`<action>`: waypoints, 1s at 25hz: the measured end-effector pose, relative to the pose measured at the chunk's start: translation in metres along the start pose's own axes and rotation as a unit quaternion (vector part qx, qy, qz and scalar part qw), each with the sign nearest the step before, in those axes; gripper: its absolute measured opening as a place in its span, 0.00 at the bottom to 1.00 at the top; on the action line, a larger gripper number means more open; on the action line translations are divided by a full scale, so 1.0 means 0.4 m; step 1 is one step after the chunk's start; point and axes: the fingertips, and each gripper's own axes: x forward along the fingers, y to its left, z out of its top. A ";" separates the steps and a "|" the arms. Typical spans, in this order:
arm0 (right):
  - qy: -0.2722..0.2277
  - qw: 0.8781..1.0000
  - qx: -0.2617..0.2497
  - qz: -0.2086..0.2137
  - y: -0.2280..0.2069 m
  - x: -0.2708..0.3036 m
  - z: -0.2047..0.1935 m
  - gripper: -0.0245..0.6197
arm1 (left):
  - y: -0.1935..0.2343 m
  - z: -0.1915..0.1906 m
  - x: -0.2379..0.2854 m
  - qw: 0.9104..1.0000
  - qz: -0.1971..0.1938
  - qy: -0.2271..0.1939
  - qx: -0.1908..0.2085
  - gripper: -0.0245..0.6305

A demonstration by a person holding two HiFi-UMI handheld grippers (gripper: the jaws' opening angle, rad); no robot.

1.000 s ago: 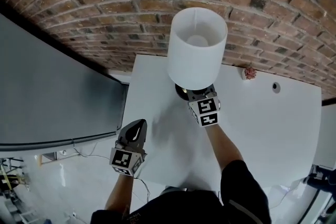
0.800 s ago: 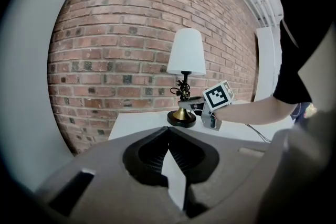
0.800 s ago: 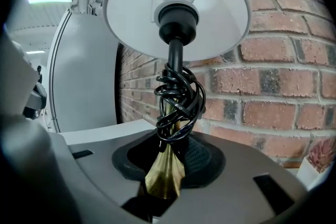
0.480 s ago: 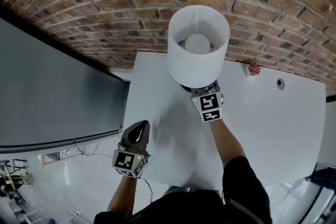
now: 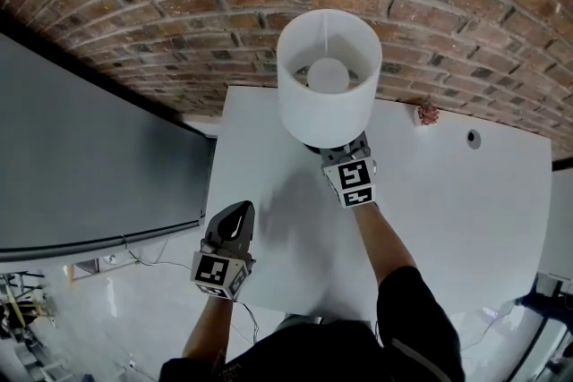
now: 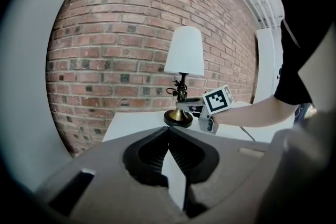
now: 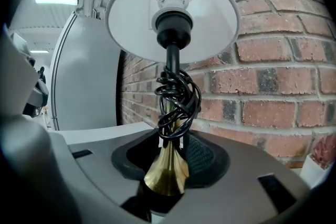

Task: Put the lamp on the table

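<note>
The lamp has a white shade (image 5: 327,80), a brass stem (image 7: 167,165) wound with black cord, and a round dark base (image 6: 178,118). It stands upright on the white table (image 5: 448,210) close to the brick wall. My right gripper (image 5: 338,151) reaches in under the shade, and its jaws are opening with the stem between them (image 7: 170,157). The pads stand a little off the brass. My left gripper (image 5: 238,212) hovers shut and empty over the table's left front edge, pointing toward the lamp (image 6: 169,131).
A brick wall (image 5: 179,4) runs right behind the table. A large grey panel (image 5: 89,157) stands at the left. A small pink thing (image 5: 428,114) and a round hole (image 5: 472,138) sit at the table's back right. Cables lie on the floor below.
The shade has shifted slightly left and now shows the bulb more squarely from above. The right gripper stays at the stem. The left gripper has hardly moved.
</note>
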 end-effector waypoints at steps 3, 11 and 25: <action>0.009 1.000 0.001 -0.006 -0.001 -0.018 -0.004 0.24 | -0.014 0.009 0.003 1.000 -0.009 -0.004 0.003 0.05; 0.026 1.000 0.012 -0.010 0.003 -0.111 -0.014 0.24 | -0.050 0.050 0.009 0.999 -0.021 -0.034 -0.009 0.05; 0.012 0.998 0.045 -0.033 0.032 -0.343 0.062 0.17 | -0.147 0.108 -0.044 0.997 -0.046 -0.066 -0.006 0.05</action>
